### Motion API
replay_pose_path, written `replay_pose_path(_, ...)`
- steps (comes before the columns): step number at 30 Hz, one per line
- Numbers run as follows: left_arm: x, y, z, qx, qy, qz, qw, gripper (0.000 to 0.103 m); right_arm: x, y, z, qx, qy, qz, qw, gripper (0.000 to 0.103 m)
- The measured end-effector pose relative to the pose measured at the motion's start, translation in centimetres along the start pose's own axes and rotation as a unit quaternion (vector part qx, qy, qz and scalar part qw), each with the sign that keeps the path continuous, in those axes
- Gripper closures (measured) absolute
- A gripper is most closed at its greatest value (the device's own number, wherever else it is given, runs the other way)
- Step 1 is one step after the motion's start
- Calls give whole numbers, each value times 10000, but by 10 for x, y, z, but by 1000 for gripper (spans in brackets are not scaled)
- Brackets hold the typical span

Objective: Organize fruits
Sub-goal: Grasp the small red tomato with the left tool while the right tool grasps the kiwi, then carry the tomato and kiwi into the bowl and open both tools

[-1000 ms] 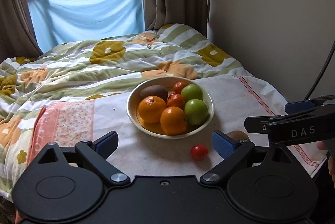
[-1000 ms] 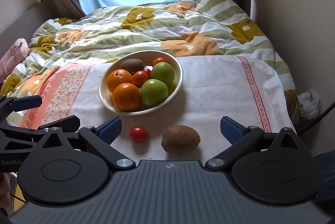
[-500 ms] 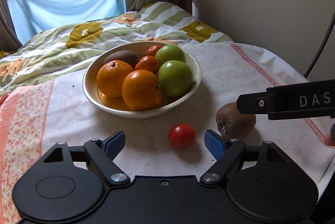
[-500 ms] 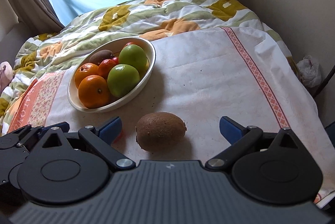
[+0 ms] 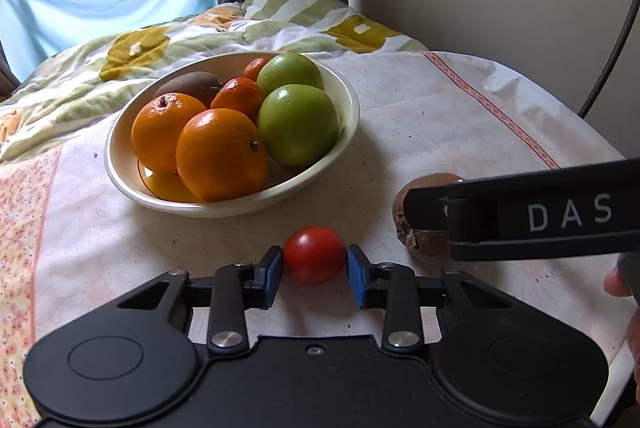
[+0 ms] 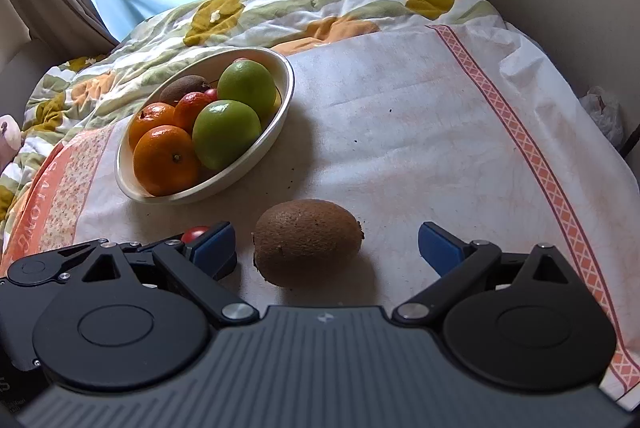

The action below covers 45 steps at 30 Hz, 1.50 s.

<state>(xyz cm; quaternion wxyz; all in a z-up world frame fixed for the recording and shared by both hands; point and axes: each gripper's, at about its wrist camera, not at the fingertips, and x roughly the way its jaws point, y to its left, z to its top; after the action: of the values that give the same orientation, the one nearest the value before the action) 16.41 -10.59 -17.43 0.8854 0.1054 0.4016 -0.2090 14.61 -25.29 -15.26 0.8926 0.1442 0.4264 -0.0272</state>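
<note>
A small red tomato (image 5: 315,254) lies on the white cloth, and my left gripper (image 5: 315,270) is shut on it, its blue pads pressing both sides. A brown kiwi (image 6: 308,247) rests on the cloth between the wide-apart blue fingers of my open right gripper (image 6: 326,248), touching neither. In the left wrist view the kiwi (image 5: 420,228) is half hidden behind the right gripper's black body. The cream bowl (image 5: 344,132) beyond holds oranges, two green apples, a kiwi and small red fruit. The tomato (image 6: 195,233) peeks out behind the left gripper in the right wrist view.
A white cloth with pink borders (image 6: 400,132) covers the bed's near end. A green and yellow flowered quilt (image 6: 248,12) lies behind the bowl. A wall stands to the right, curtains and a blue sheet at the window. A hand (image 5: 618,280) shows at the right edge.
Both grippers came down and closer to the cloth. The left gripper's jaws closed onto the tomato. The right gripper came around the kiwi and stayed open.
</note>
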Motion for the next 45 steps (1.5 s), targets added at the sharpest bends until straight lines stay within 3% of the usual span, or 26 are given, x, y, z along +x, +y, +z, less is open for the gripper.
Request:
replay_pose_path(11, -4, 5, -2, -4, 42, -6, 10000, 65, 6, 0, -3, -67, 88, 112, 9999, 0)
replay_pose_path(21, -16, 19, -9, -130, 18, 161, 9998, 65, 16, 6, -6, -221, 142, 197, 9995, 9)
replay_pose_path(24, -21, 22, -10, -193, -8, 235, 9995, 65, 20, 9, -7, -336, 184, 175, 9991, 22)
replay_pose_path(28, -31, 25, -12, -258, -59, 287, 9992, 65, 19, 12, -7, -443, 185, 168, 9987, 23)
replay_pose_path(45, -102, 24, 7, -433, -478, 372, 9972, 65, -47, 29, 10, -457, -101, 289, 9985, 23)
